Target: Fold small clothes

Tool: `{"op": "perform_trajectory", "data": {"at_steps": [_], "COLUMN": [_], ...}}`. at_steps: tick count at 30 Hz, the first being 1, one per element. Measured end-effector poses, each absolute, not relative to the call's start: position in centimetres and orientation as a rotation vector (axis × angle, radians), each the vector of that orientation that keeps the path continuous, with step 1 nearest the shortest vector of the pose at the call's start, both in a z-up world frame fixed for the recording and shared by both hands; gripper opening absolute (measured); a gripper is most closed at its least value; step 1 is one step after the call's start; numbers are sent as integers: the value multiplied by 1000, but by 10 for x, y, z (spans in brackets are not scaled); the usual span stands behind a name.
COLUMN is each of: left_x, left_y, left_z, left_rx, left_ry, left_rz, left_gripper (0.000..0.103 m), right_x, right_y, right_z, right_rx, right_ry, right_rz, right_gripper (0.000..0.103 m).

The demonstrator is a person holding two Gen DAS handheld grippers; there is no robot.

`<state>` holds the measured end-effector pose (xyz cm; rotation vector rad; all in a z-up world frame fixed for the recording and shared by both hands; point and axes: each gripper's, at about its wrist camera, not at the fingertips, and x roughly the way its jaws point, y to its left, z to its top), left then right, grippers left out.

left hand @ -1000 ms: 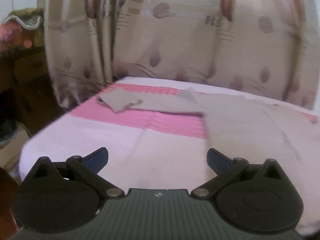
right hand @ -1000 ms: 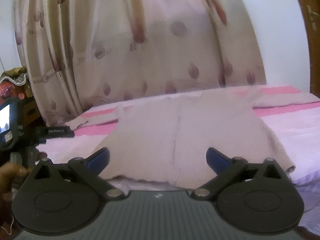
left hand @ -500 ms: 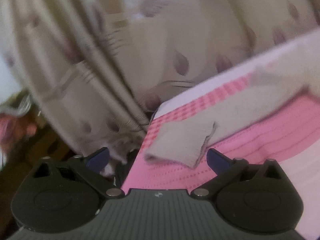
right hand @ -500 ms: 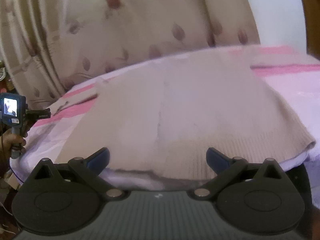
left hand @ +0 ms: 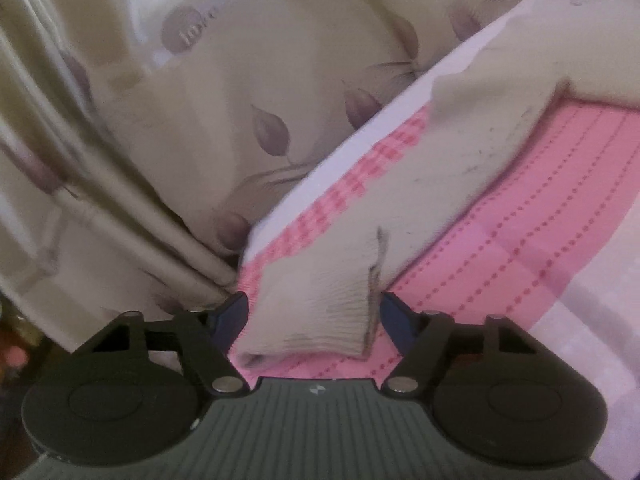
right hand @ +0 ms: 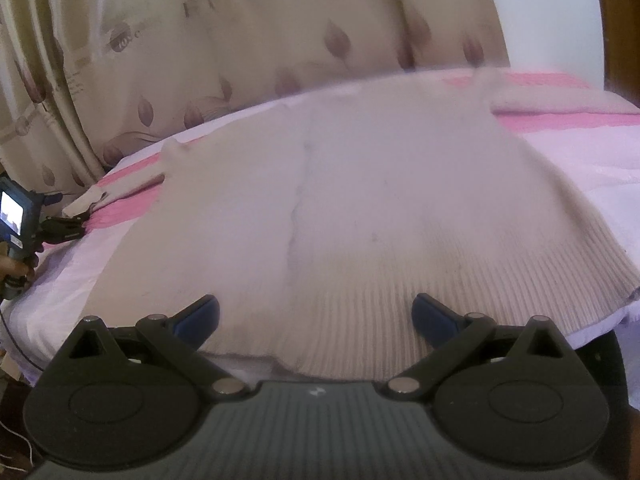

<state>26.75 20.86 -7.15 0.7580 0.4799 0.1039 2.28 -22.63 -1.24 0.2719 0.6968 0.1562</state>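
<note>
A beige knit sweater (right hand: 360, 208) lies spread flat on the bed, ribbed hem toward me. Its left sleeve (left hand: 420, 184) stretches over the pink stripe, and the ribbed cuff (left hand: 320, 320) lies between the fingers of my left gripper (left hand: 314, 316). The left jaws stand open on either side of the cuff, narrower than before. My right gripper (right hand: 316, 314) is open over the ribbed hem (right hand: 360, 320), its blue fingertips (right hand: 430, 314) resting at the hem's edge. The left gripper also shows at the far left of the right wrist view (right hand: 60, 228).
The bed (left hand: 600, 300) has a white cover with a pink striped band (left hand: 520, 216). A leaf-patterned curtain (left hand: 200, 100) hangs close behind the bed's far edge. The right sleeve (right hand: 560, 102) lies at the far right. A white wall (right hand: 540, 12) stands at the back right.
My left gripper moved in onto the sleeve cuff, which now sits between its fingers, and the jaws narrowed. My right gripper moved forward and down to the sweater's hem.
</note>
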Motion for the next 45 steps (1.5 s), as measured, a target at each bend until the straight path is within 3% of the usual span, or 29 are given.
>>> {"op": "perform_trajectory", "data": {"at_steps": [3,5,7,8,17,23,27,28,31,32,38,45], "left_x": [274,278,279,280,280,303,308,305,283,273,202,131], "left_y": [216,218,217,216,274,349,378,378,357,343,226,107], "left_z": [-71,-72,-74,-77,-31,-16,-25,-24,-8,-2,22,-8], "left_rx": [729,727,724,731,416,136,67,71,83,90,84,-39], "left_ry": [492,507,536,552,502,573,648,635,537,503,480,713], "left_rz": [74,45,28,38,210,480,618,650,665,646,240,-221], "left_gripper": [66,53,21,16,15,15,28,36,88,94,94,93], "right_x": [25,26,26,26,29,30,29,29,23,19,-3,-19], "right_y": [-225,-224,-225,-224,-225,-232,-246,-251,-271,-281,-353,-403], "right_z": [-12,-13,-13,-13,-12,-10,-10,-9,-5,-5,-9,-14], "right_rx": [266,264,263,262,272,293,337,342,356,366,379,393], "right_ry": [697,697,695,695,696,690,682,680,657,647,615,595], "right_rz": [154,154,154,154,158,136,111,104,52,29,-117,-112], "right_gripper": [103,103,103,103,103,103,103,103,103,103,103,103]}}
